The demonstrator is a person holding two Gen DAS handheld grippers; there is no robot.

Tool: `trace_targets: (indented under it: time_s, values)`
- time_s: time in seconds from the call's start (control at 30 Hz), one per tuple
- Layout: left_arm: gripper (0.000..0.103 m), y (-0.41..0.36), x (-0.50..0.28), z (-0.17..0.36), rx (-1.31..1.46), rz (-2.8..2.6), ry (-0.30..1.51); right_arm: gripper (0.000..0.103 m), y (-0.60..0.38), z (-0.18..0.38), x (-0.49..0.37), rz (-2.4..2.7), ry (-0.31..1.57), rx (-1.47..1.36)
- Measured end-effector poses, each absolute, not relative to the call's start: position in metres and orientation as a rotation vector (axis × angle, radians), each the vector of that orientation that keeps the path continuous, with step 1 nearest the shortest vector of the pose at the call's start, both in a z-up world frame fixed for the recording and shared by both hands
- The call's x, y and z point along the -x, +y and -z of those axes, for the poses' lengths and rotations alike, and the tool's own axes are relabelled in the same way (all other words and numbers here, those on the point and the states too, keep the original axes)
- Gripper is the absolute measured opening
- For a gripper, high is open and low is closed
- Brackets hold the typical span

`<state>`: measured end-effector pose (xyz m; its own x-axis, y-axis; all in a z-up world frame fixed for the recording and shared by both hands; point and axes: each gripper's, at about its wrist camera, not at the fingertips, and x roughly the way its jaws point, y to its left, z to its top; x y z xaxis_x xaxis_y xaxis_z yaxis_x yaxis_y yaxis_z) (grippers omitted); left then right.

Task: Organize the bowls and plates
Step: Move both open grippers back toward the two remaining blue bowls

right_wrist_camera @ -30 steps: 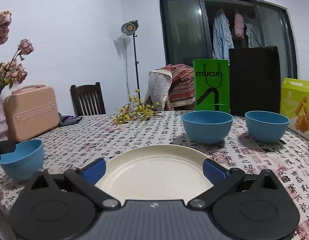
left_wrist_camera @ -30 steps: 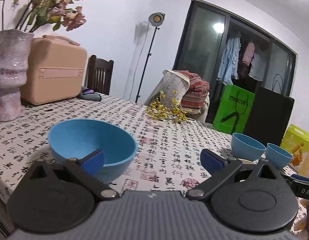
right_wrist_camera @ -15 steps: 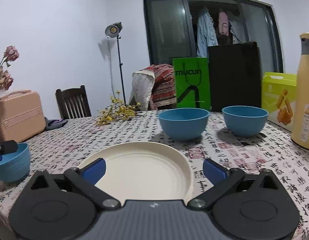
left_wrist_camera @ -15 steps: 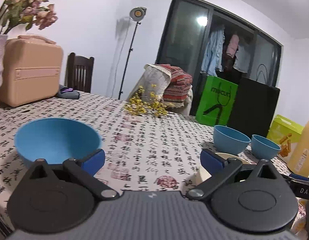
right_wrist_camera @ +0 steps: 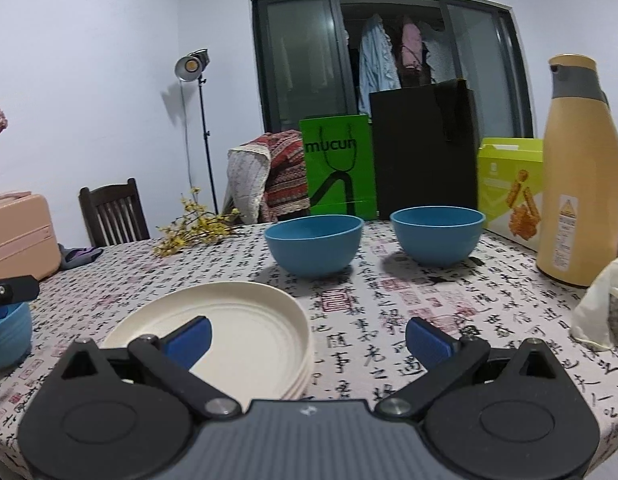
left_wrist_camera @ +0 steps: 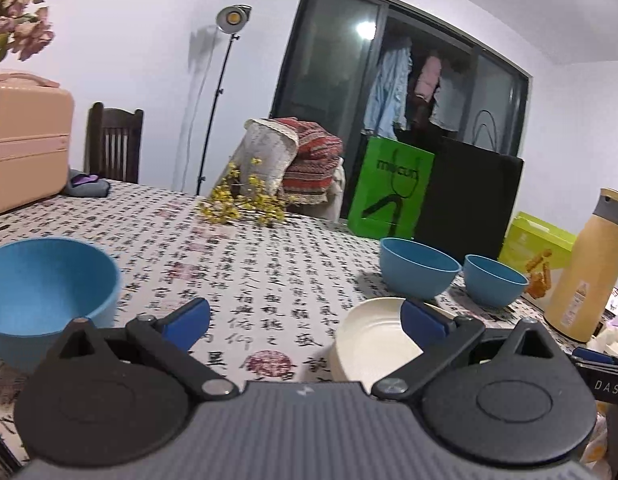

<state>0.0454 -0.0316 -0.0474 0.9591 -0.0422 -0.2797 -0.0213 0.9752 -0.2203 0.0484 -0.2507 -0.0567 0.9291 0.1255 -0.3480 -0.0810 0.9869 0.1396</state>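
Sitting empty — blue bowls [right_wrist_camera: 313, 246], stacked plates [right_wrist_camera: 245, 320]

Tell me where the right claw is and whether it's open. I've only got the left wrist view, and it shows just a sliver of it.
Observer: The right claw is open and empty, low over the near edge of the plates.
Operator: Is that one plate or a pile?
Observer: A pile. The right wrist view shows several stacked rims on its right side.
Operator: Does the claw straddle the pile?
Observer: No. Its left fingertip is over the plates, and its right fingertip is over bare tablecloth.
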Motion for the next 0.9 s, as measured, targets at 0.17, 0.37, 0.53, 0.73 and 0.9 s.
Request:
trace_targets:
  time_s: [0.17,0.37,0.53,0.73,0.9]
  values:
    - [0.103,-0.041,-0.053,0.047,0.217,0.041,0.297,0.103,-0.261,0.058,-0.047,-0.079,0.367,-0.131]
    - [0.103,-0.051,-0.063,0.043,0.217,0.073,0.298,0.103,-0.27,0.055,-0.047,-0.051,0.368,-0.135]
    - [0.103,-0.055,-0.07,0.044,0.218,0.092,0.305,0.103,-0.276,0.055,-0.048,-0.033,0.367,-0.138]
    - [0.103,-0.063,-0.078,0.043,0.219,0.119,0.308,0.103,-0.28,0.055,-0.052,-0.017,0.373,-0.132]
    - [0.103,-0.07,-0.085,0.043,0.216,0.138,0.317,0.103,-0.282,0.055,-0.057,-0.014,0.374,-0.136]
